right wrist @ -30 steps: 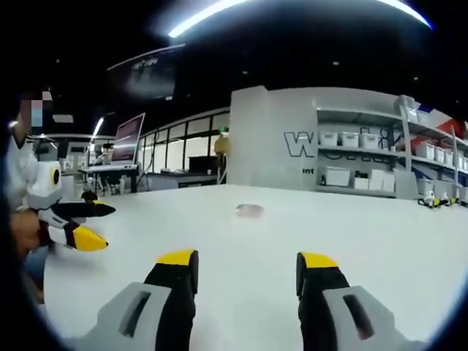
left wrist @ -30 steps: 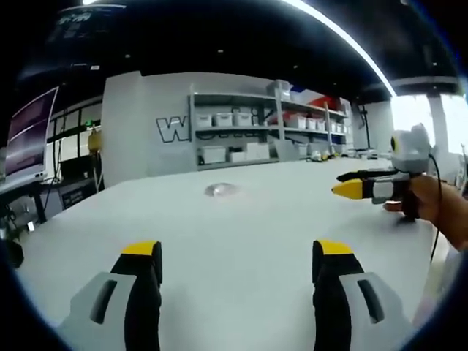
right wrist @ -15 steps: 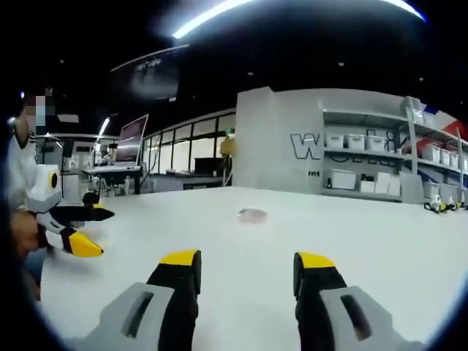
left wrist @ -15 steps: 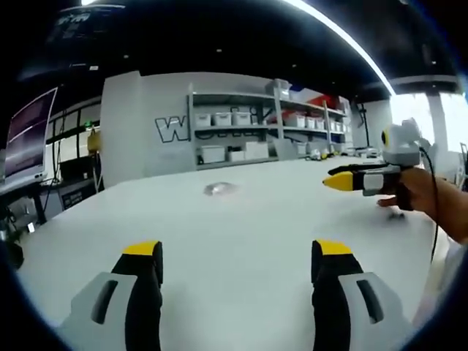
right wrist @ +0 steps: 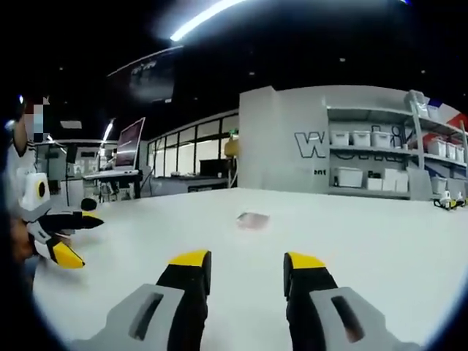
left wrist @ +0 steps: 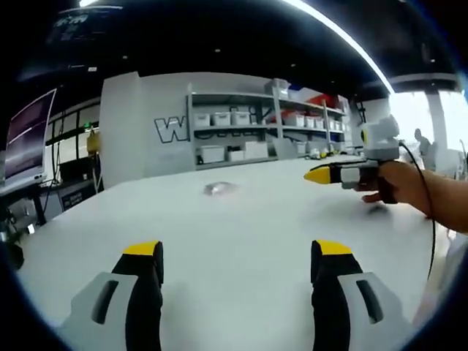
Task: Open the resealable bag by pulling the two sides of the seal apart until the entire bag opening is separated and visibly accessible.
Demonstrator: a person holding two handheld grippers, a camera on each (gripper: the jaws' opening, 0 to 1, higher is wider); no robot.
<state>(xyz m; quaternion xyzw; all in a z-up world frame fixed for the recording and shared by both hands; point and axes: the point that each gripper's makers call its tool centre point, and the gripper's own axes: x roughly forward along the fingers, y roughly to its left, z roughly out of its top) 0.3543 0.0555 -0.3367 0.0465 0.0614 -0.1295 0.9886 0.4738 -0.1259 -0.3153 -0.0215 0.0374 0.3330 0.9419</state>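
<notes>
A wide white desk (left wrist: pixel 241 241) stretches away toward a grey wall and shelving (left wrist: pixel 256 131) stacked with white bins. In the left gripper view, the left tongs (left wrist: pixel 232 252) sit low in the foreground, yellow-tipped jaws standing wide apart with nothing between them. Far across the desk, near its middle, lies the resealable bag (left wrist: pixel 220 189), a small, flat, clear patch, still sealed as far as can be judged at this distance. Further right, a hand (left wrist: pixel 398 186) carries the right tongs (left wrist: pixel 319 175); over the last second they have swung in from the desk's edge toward the centre, which suggests the reach for the bag has begun. In the right gripper view the left tongs (right wrist: pixel 66 238) appear at the far left, the bag (right wrist: pixel 253 219) sits ahead, well apart from everything, and the right tongs' own jaws have narrowed slightly yet stay open and empty. Large letters on the wall begin "W", then "WO"; the rest is hidden by shelving. Nothing has touched the bag yet.
</notes>
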